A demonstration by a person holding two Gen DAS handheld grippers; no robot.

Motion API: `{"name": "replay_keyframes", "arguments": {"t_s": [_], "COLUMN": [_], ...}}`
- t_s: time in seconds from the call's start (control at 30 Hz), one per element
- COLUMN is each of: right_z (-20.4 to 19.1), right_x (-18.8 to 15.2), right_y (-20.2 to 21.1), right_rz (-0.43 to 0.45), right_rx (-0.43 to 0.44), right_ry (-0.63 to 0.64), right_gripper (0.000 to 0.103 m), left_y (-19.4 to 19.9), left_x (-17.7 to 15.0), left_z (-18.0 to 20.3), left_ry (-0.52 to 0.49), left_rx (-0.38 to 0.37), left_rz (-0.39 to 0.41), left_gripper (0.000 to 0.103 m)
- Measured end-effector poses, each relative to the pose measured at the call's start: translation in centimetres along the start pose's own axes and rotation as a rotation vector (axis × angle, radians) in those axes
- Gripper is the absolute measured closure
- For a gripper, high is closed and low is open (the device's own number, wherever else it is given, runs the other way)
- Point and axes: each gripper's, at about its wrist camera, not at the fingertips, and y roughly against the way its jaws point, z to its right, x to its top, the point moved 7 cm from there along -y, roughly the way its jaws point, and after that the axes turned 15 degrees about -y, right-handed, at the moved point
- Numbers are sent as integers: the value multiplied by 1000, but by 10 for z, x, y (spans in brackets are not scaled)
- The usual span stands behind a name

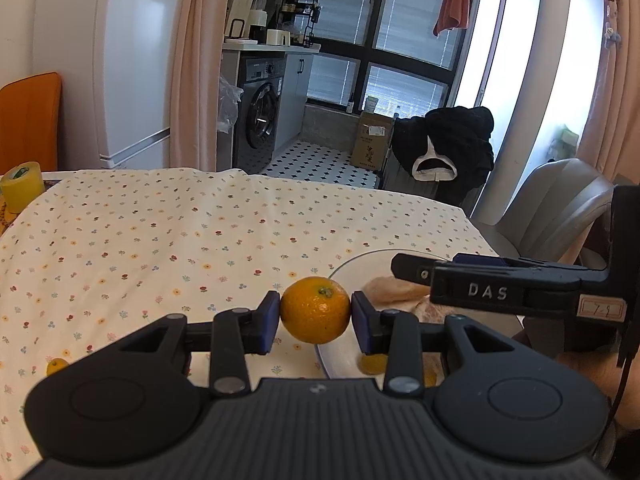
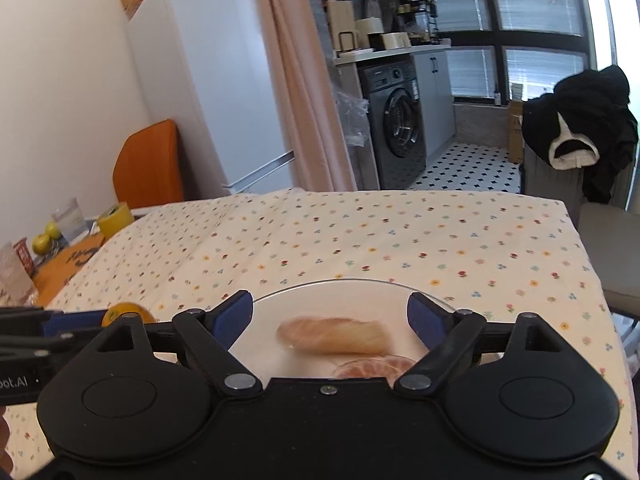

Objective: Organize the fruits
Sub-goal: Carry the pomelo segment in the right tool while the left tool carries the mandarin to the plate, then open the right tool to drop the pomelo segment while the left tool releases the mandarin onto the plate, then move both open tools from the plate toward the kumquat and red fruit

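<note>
The left hand-held gripper (image 1: pixel 315 311) holds a whole mandarin (image 1: pixel 315 309) between its two blue pads (image 1: pixel 269 320), just above the left rim of a glass plate (image 1: pixel 340 354). The right hand-held gripper (image 2: pixel 330 316) is wide open and holds nothing; it hangs over the same plate (image 2: pixel 256 344). On the plate lie a pale peeled fruit piece (image 2: pixel 334 335) and, nearer to the camera, a peeled mandarin (image 2: pixel 374 366). A small orange fruit (image 1: pixel 56 366) lies on the flowered cloth of the counter (image 1: pixel 160 240), left of the left gripper. At the far left edge stands a yellow tape roll (image 1: pixel 22 186).
</note>
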Motion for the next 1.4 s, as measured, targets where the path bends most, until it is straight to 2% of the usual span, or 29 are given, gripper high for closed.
{"name": "replay_keyframes", "arguments": {"t_s": [0.23,0.5,0.6,0.83,0.97,1.1,1.4], "right_z": [11,16,17,14,9,0,-22], "right_x": [0,-7,-9,-12,-17,-24,-38], "right_y": [19,34,39,51,55,57,59], "right_rz": [24,36,42,49,46,35,11], "right_rx": [-11,-20,-24,-23,-17,-16,-14], "right_ry": [-36,-52,-57,-58,-62,-58,-46], "right_gripper": [18,12,11,10,7,6,0], "left_y": [7,14,19,28,36,46,65], "left_x": [0,-2,0,-3,-9,-14,-25], "left_z": [9,25,28,18,2,-13,-39], "left_ry": [-6,-23,-35,-12,20,46,96], "left_rx": [-23,-59,-62,-40,0,36,84], "left_rz": [4,7,21,25,29,41,58], "left_gripper": [66,66,62,61,52,46,30]}}
